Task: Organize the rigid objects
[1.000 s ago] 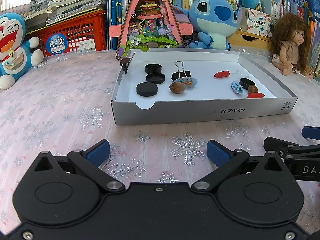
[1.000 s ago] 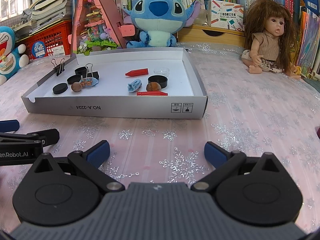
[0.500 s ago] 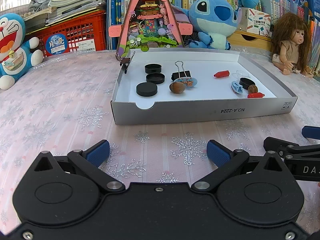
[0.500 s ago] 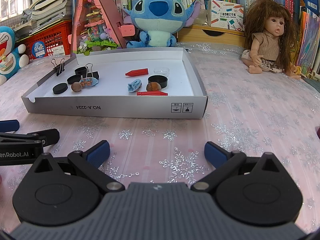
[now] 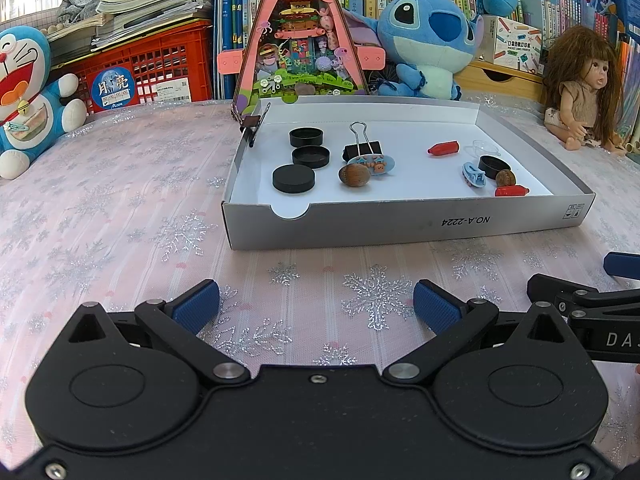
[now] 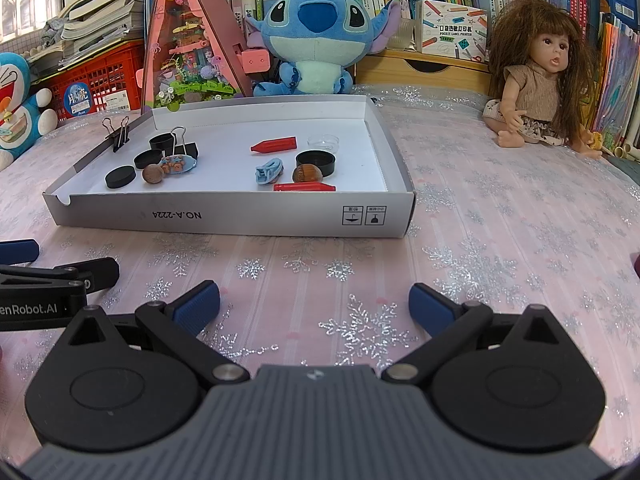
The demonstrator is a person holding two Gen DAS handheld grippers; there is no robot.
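A shallow white box lid (image 5: pixel 400 222) (image 6: pixel 224 220) lies on the pink snowflake cloth. Inside it are three black round caps (image 5: pixel 294 178), a black binder clip (image 5: pixel 362 148), a brown nut (image 5: pixel 354 176), a blue hair clip (image 5: pixel 474 174), two red crayons (image 5: pixel 444 148) (image 6: pixel 304 187) and another black cap (image 6: pixel 316 161). A second binder clip (image 6: pixel 118 136) grips the lid's left wall. My left gripper (image 5: pixel 316 306) is open and empty, low over the cloth in front of the lid. My right gripper (image 6: pixel 314 304) is open and empty too, just to its right.
Behind the lid stand a pink triangular toy house (image 5: pixel 298 36), a blue plush (image 6: pixel 316 36), a doll (image 6: pixel 536 84) at the right and a blue cat plush (image 5: pixel 28 92) by a red crate (image 5: pixel 148 68). Bookshelves close off the back.
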